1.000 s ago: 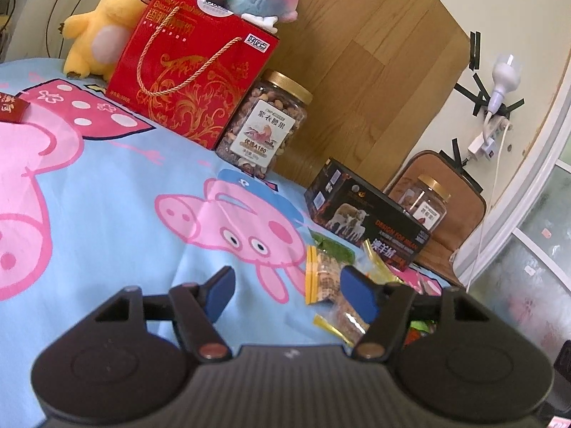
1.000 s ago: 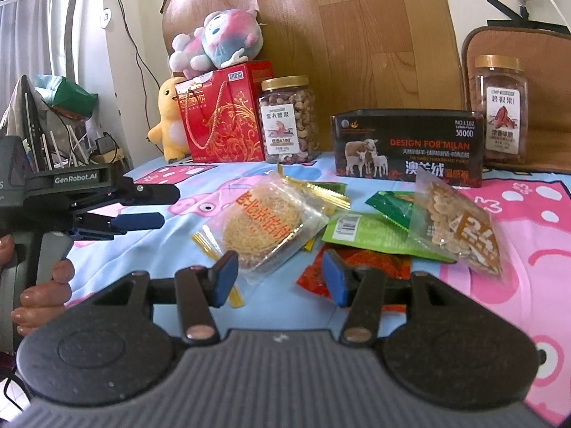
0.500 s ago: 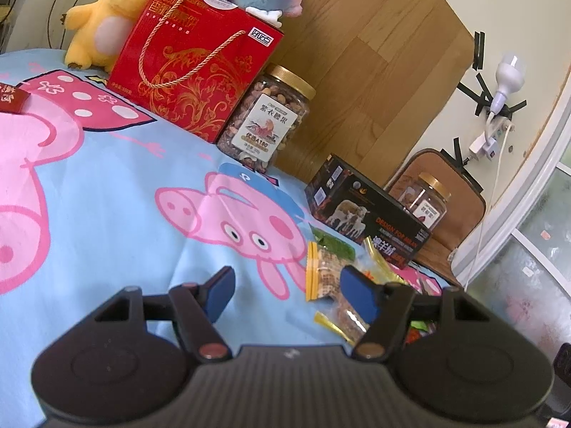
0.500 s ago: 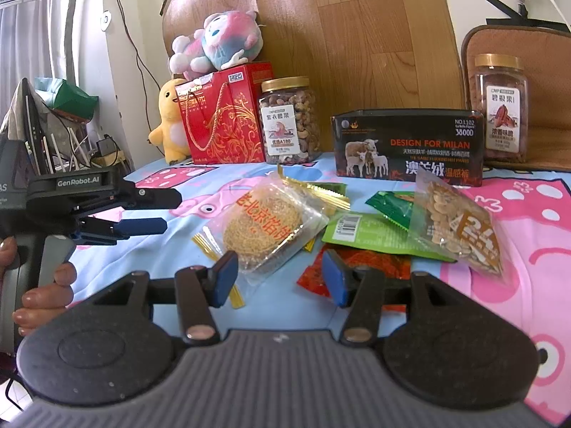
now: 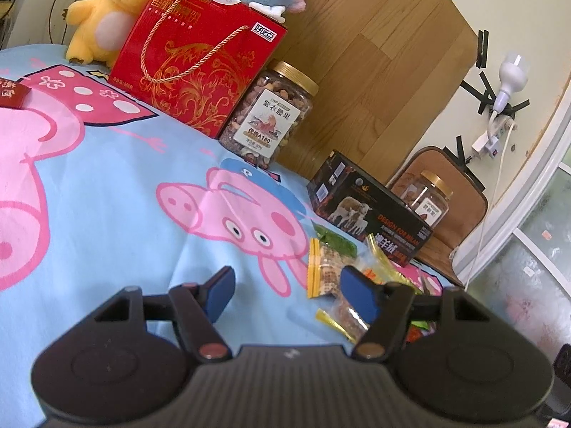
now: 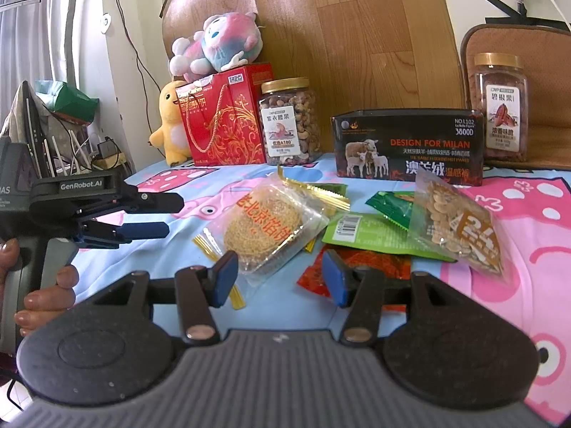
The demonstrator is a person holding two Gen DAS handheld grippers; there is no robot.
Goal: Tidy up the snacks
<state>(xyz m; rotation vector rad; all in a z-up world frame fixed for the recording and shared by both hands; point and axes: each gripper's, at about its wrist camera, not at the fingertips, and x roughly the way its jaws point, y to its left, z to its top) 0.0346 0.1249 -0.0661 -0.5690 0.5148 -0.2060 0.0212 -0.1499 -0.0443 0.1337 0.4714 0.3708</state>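
Approaching: right hand-held gripper (image 6: 279,278) hovers low over the bed sheet (image 6: 150,249), fingers apart and empty, aimed at the near edge of the snack pile; no contact yet.
Left side: left hand-held gripper (image 6: 162,215) waits off to the left above the sheet, fingers apart, nothing between them.
Nearest target: clear-wrapped round cake packet (image 6: 266,228), lying flat at the front left of the pile, just ahead of the right gripper's left finger.
Orientation: packet's long axis runs diagonally, from the gold crimped seal (image 6: 217,249) at near left up to the far-right seal; printed face up.
Neighbours: green packet (image 6: 378,237) and red packet (image 6: 360,267) partly overlap behind the right finger; clear bag of seeds (image 6: 460,224) leans at the right, tilted on the green one.
Grasp advice, as judgement: better to pinch the near seal or a flat corner than the bulging middle, since the cake likely crumbles; keep low, slide one finger under the film, then lift clear of the overlapping packets.
Risk: slippery film may slide on the sheet; dragging may disturb the pile.
Backdrop: red gift box (image 6: 221,121), nut jar (image 6: 289,121) and black box (image 6: 407,144) stand upright along the wooden board, well apart from the gripper.
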